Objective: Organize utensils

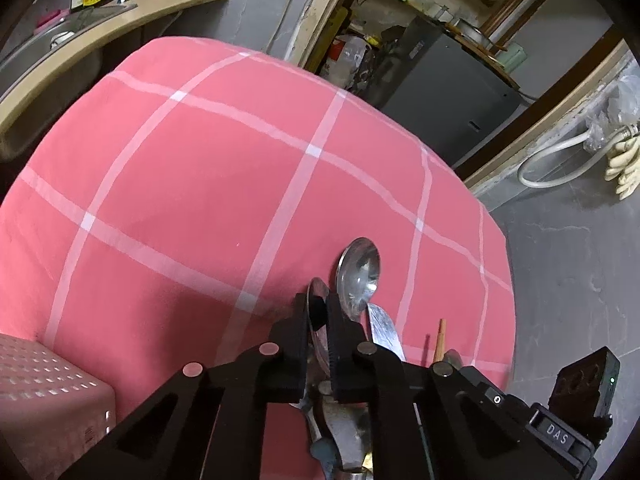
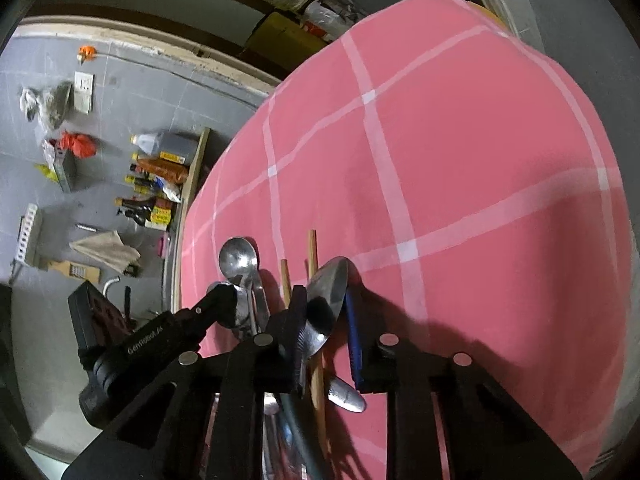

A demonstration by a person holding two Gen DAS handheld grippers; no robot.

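Several steel spoons are seen, glossy with rounded bowls, at the near edge of the table; an exact count cannot be made. One spoon (image 1: 359, 274) lies just ahead of the left claw (image 1: 320, 312), whose black fingers are pressed nearly together on a thin metal piece (image 1: 316, 292) of uncertain kind. A second spoon (image 2: 326, 300) is seen between the spread fingers of the right claw (image 2: 326, 312), its bowl against the left finger; a firm grip cannot be confirmed. Two wooden chopsticks (image 2: 313, 256) lie beside it. The table is covered by a pink cloth (image 1: 200, 168) with white grid lines. One perforated pink basket (image 1: 48, 392) stands on it. Grey floor tiles (image 1: 568, 260) surround it.
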